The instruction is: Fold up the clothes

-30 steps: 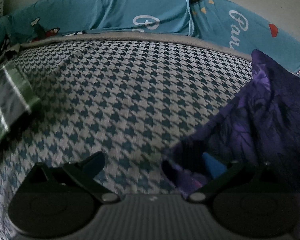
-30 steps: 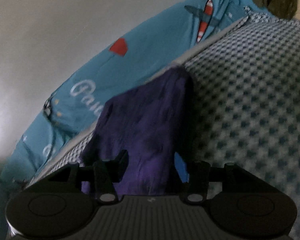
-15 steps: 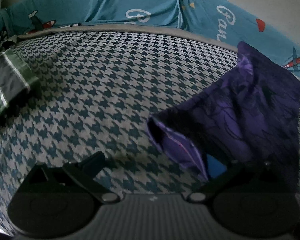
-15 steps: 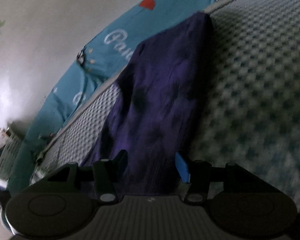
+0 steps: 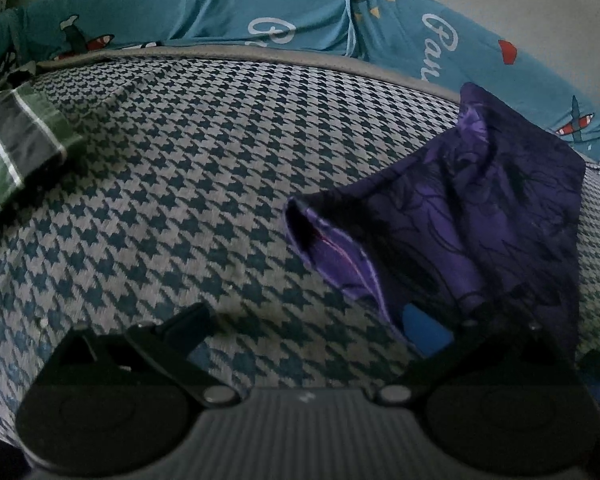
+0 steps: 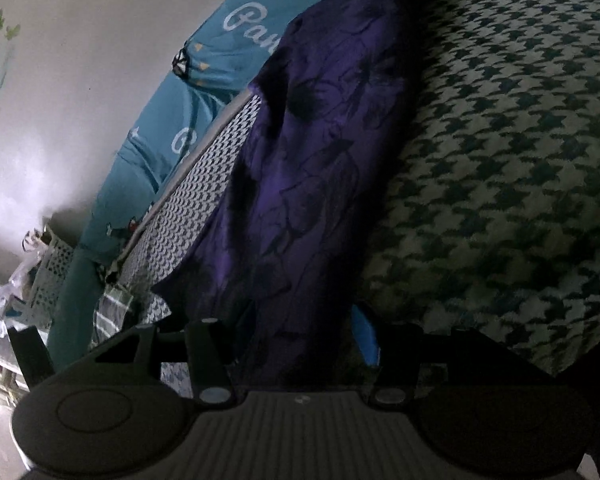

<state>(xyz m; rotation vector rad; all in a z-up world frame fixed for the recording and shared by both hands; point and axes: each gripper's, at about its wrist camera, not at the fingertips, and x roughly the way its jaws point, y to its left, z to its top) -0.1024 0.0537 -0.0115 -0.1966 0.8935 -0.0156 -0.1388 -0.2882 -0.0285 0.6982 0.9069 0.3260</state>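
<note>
A dark purple patterned garment (image 5: 500,216) lies on the houndstooth bed cover (image 5: 180,184), stretched from the far edge toward me. My left gripper (image 5: 306,312) is open with its jaws wide apart over bare cover. The garment's near hem drapes against its right finger with the blue pad (image 5: 424,328). In the right wrist view the same garment (image 6: 324,140) runs up from my right gripper (image 6: 284,320), whose jaws are shut on a bunched end of it. The cloth fills the gap between the fingers.
A folded green striped garment (image 5: 16,152) lies at the left of the bed. A teal printed sheet (image 5: 220,12) runs along the far side against the wall. A white perforated basket (image 6: 56,268) stands beyond the bed. The bed's edge (image 6: 560,360) drops off at the right.
The right gripper has swung and dipped with the purple garment in it, drawing it out long. In the left view the garment's hem has spread leftward and opened into a fold.
</note>
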